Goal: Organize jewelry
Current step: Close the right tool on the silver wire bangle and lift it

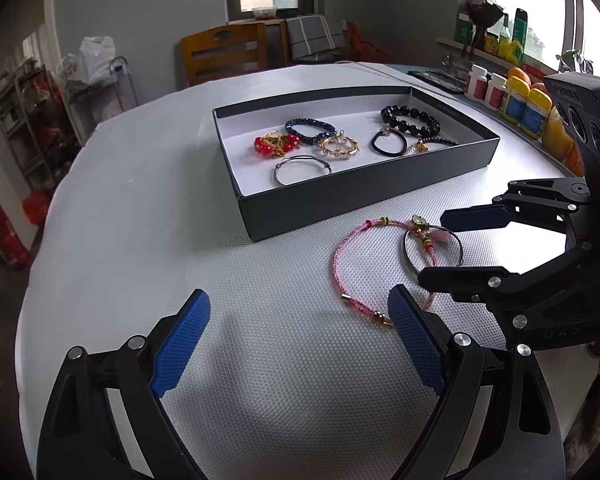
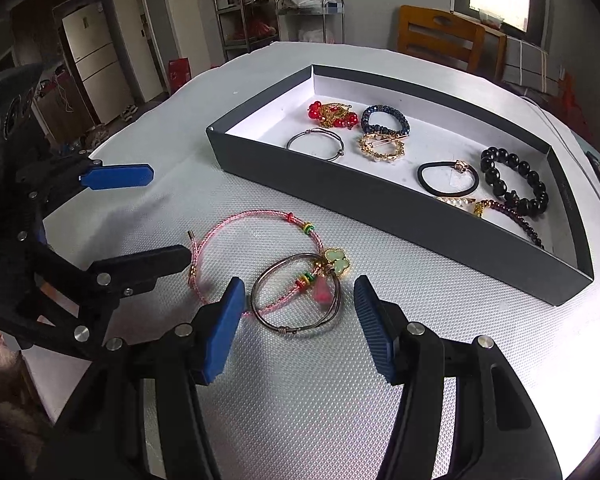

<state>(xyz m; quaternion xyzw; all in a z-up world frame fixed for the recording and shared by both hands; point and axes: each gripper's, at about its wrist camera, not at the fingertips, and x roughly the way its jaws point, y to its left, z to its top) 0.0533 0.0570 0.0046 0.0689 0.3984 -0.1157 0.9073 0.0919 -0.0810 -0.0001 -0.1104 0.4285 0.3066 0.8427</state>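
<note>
- Here, on the white textured table (image 2: 340,400): a shallow dark tray (image 2: 400,216) with a white floor, taken as the landmark throughout.
- Inside the tray: red bead cluster (image 2: 332,114), blue beaded bracelet (image 2: 385,119), thin silver bangle (image 2: 315,143), gold ring-shaped clasp (image 2: 382,147), black hair tie (image 2: 447,178), black bead bracelet (image 2: 514,182), and a dark purple bead strand (image 2: 512,216) at the tray's near wall.
- Outside the tray, just beside its near wall on the table: pink cord bracelet (image 2: 236,256) with a pale green clover charm (image 2: 338,262), lying flat.
- Across the pink cord, also outside the tray: metal wire bangle (image 2: 296,294), overlapping the cord near the charm.
- Right gripper (image 2: 300,316): on the near side of the tray, pointing down at the wire bangle, jaws part open, blue pads either side of the bangle and not touching it; nothing held.
- Left gripper (image 1: 300,332): further from the tray than the pink cord, jaws spread wide over bare table, one blue finger (image 1: 416,340) just beside the cord's clasp end; nothing held.
- Beyond the tray's far wall: wooden chair (image 1: 224,54); bottles (image 1: 512,100) at the table's edge off one tray end.
</note>
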